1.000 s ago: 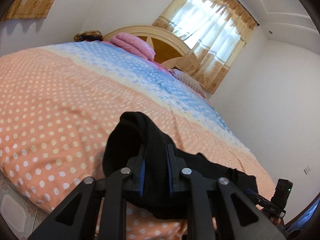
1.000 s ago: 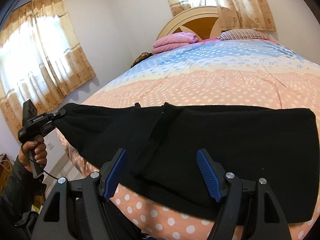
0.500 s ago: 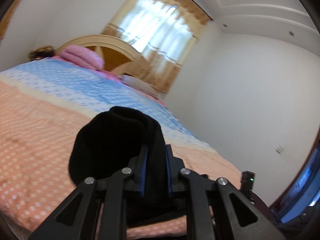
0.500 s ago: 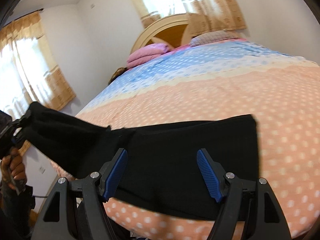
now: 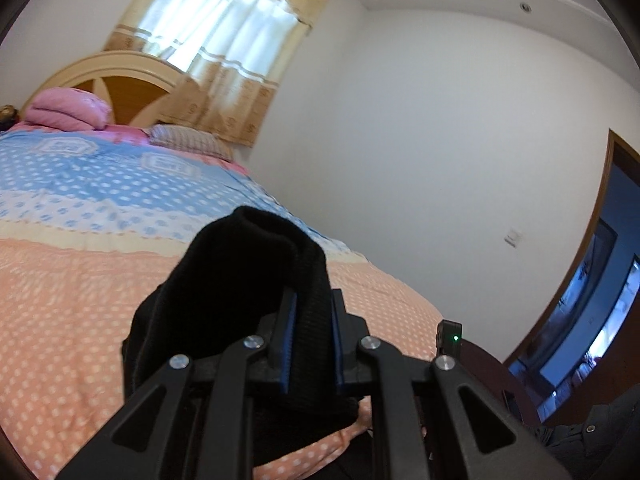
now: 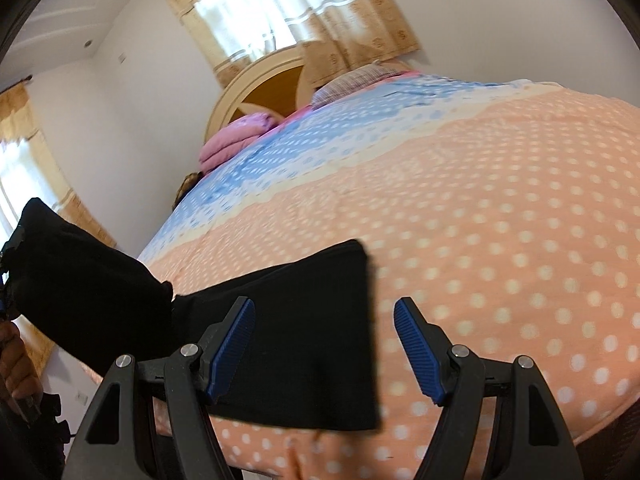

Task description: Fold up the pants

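The black pants (image 6: 304, 344) lie along the near edge of the bed, their right end flat on the dotted cover. My left gripper (image 5: 312, 304) is shut on a bunched black end of the pants (image 5: 248, 280) and holds it lifted above the bed. That raised end (image 6: 80, 280) shows at the far left of the right wrist view, beside the hand (image 6: 16, 364) that holds the left gripper. My right gripper (image 6: 324, 340) stands open above the pants' right end, its left pad over the cloth and its right pad over the cover. Nothing is between its pads.
The bed (image 6: 500, 220) has an orange and blue dotted cover, with a pink folded blanket (image 5: 68, 110) and a pillow (image 5: 188, 144) by the wooden headboard (image 6: 264, 92). White walls and curtained windows surround it. A doorway (image 5: 600, 300) opens at the right.
My left gripper has risen and swung right with the pants' end, lifting it off the bed. The right gripper slid right along the pants to their right end and stayed open.
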`<state>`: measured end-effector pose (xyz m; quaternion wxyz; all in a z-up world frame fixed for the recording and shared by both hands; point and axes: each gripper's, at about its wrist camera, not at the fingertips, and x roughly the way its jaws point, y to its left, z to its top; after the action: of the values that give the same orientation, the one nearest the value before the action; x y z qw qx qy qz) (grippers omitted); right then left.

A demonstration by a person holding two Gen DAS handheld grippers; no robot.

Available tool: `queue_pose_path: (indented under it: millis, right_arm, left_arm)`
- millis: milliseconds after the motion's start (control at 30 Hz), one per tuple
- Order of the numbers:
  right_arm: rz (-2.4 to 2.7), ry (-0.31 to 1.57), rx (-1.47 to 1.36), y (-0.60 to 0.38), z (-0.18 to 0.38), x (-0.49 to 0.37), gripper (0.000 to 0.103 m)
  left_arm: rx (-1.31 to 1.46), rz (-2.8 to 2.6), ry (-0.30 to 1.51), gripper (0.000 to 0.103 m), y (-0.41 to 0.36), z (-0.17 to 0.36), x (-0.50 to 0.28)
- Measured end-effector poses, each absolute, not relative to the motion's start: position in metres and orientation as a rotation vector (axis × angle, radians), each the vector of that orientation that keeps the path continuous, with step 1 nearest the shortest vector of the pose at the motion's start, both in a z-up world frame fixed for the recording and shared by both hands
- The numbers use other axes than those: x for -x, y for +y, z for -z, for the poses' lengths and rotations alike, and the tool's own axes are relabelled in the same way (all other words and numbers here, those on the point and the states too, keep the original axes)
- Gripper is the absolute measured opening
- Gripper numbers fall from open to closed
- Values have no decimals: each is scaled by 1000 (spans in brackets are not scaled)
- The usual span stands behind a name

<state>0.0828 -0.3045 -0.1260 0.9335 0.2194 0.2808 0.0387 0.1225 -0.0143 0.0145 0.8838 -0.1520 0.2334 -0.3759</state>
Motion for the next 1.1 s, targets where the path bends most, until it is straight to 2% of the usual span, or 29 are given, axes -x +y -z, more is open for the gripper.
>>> queue_pose_path:
  millis: [200,533,700,800,867,933,1033,1100]
  right_arm:
    - [-18,565,-485,-330,133,-78,74]
    - [35,571,-523,-345,143,-80,74]
    - [51,559,-509,-347,144,-79,74]
    - [56,558,-500,-347,146,-79,74]
    - [53,557,-508,-347,147,-78,74]
    - [52,549,-506,-346,146,-76,74]
    - [51,523,-479,-340,139,-72,74]
    - [39,507,-461,-332,131,-67,74]
  left_arm:
    - [217,813,591,16,-77,4,-142]
    - [22,759,771,16,-164,76,-165]
    - [-63,744,781,19,-185,91,-153]
    - [-45,769,774,32,-184,82,-144]
    - [-34,769,754,58,-181,75,-137]
    - [0,776,718,69,-174,66,-126]
    - [39,778,675,72,-160,54,-121]
    - [65,752,636,80,-141,48,-113]
